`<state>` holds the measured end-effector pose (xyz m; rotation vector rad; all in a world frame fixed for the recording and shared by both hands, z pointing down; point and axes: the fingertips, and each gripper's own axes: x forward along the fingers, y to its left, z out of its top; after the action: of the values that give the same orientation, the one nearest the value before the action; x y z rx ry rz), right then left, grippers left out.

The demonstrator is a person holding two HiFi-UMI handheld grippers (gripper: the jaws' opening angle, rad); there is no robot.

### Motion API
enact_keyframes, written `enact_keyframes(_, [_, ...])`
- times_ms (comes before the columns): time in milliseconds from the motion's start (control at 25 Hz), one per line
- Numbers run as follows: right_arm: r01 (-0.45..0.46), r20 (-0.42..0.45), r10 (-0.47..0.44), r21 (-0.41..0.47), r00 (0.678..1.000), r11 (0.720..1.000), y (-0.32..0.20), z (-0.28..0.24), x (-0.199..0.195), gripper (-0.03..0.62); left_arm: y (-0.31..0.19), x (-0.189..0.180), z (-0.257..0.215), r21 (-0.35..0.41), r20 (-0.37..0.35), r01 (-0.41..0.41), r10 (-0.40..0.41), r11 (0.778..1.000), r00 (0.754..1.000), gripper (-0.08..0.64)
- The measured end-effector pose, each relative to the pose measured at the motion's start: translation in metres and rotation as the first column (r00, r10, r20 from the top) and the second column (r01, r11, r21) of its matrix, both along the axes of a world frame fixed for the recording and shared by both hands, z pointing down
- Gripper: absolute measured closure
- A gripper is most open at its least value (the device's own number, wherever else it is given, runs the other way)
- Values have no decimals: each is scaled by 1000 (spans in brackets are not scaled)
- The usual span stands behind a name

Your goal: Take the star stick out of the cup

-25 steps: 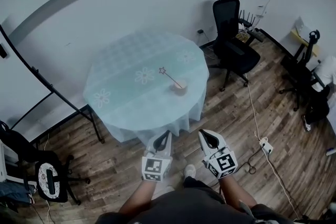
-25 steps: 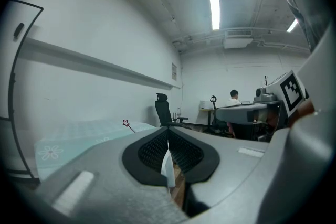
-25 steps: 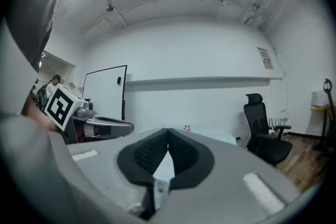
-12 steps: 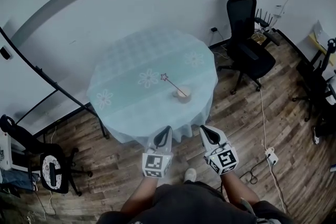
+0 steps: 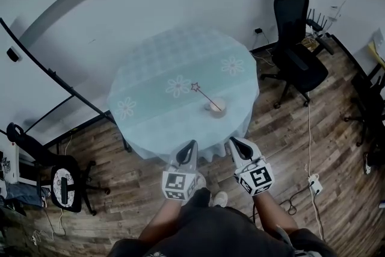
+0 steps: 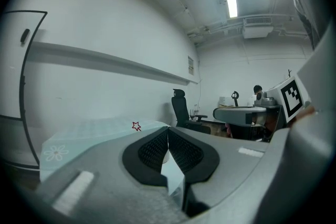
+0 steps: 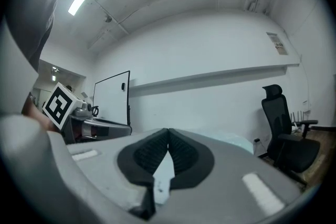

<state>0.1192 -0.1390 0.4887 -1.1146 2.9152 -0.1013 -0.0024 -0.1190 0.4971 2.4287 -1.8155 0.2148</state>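
The star stick (image 5: pixel 206 97) stood slanted in the cup (image 5: pixel 218 107), its star end up and leaning far-left, its lower end inside the cup. The cup sat right of the middle of the round bench (image 5: pixel 162 63), toward the near side, on a pale cloth with flower prints. In the left gripper view the star (image 6: pixel 136 126) showed just above the bench edge.

Both tools were near the bench's near edge, well apart from the cup. The left hand-held gripper (image 5: pixel 191 146) had its pads pressed together at the tips with nothing between them. The right hand-held gripper (image 5: pixel 231 142) was likewise fully closed and empty.

From here, the likeliest trouble was the cup. It looked small and light, and a pull along the stick's slant could drag or tip it unless the other tool steadied it. The thin stick could also slip or twist between the pads if caught near its end. Jaws brought in closed would simply knock the stick aside.

How deep the stick reached, and whether anything else was in the cup, could not be seen. The right gripper view showed neither stick nor cup clearly.
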Motion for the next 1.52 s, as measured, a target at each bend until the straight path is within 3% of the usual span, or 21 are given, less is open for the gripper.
enact_keyframes(480, [17, -40, -16, 21, 999, 1000, -41, -2, -41, 589, -47, -34, 4, -6, -68, 5, -5, 1000, 998, 555])
enact_keyframes(800, [31, -65, -29, 29, 997, 999, -80, -2, -90, 589, -90, -82, 4, 1, -95, 8, -8, 1000, 995, 555])
enact_keyframes(1240, [-57, -110, 61, 34, 992, 998, -131, -3, -135, 589, -133, -117, 17, 9, -109, -53, 53, 999, 993, 555])
enact_keyframes(1520, [-57, -154, 57, 5, 986, 998, -159, 15, -144, 589, -150, -130, 32, -11, -117, -31, 29, 999, 993, 555])
